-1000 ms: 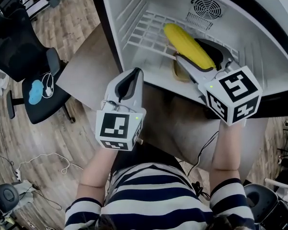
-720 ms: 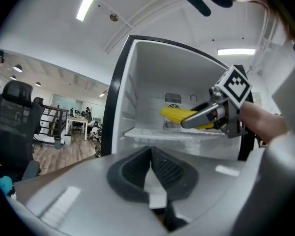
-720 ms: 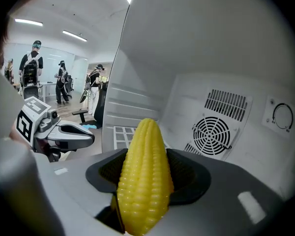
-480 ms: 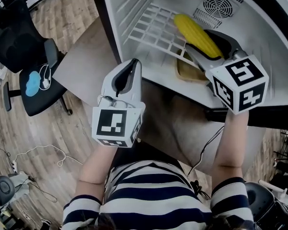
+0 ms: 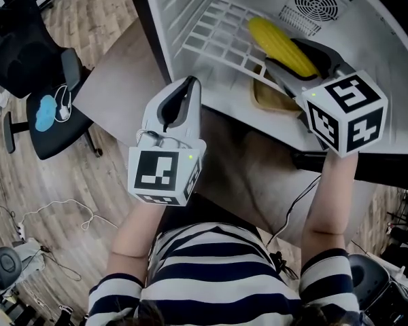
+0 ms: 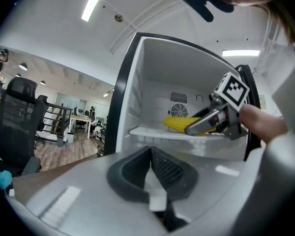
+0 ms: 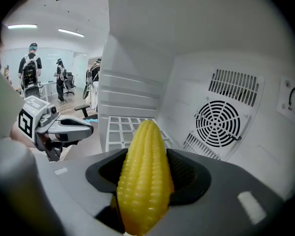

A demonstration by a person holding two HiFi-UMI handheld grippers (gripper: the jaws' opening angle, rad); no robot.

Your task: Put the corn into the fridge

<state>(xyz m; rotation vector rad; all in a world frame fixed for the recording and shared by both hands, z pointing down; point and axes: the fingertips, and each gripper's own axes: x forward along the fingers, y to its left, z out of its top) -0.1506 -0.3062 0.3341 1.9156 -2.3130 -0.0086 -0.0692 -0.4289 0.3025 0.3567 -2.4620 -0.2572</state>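
My right gripper (image 5: 300,63) is shut on a yellow corn cob (image 5: 283,45), holding it inside the open white fridge (image 5: 190,12) just above the wire shelf (image 5: 221,36). In the right gripper view the corn (image 7: 143,176) sticks out between the dark pads (image 7: 189,173) toward the fridge's back wall. The left gripper view shows the cob (image 6: 179,124) and the right gripper (image 6: 204,124) over the shelf. My left gripper (image 5: 183,90) hangs shut and empty outside the fridge, near its front left edge; its pads (image 6: 164,168) meet with nothing between them.
A round fan grille (image 7: 219,123) sits on the fridge's back wall. A yellowish dish (image 5: 272,97) lies under the shelf. A brown table (image 5: 119,94) stands left of the fridge, with a black office chair (image 5: 27,60) on the wood floor beyond. People stand far off (image 7: 30,70).
My right gripper has carried the corn deeper into the fridge, over the wire shelf. The left gripper has barely moved.
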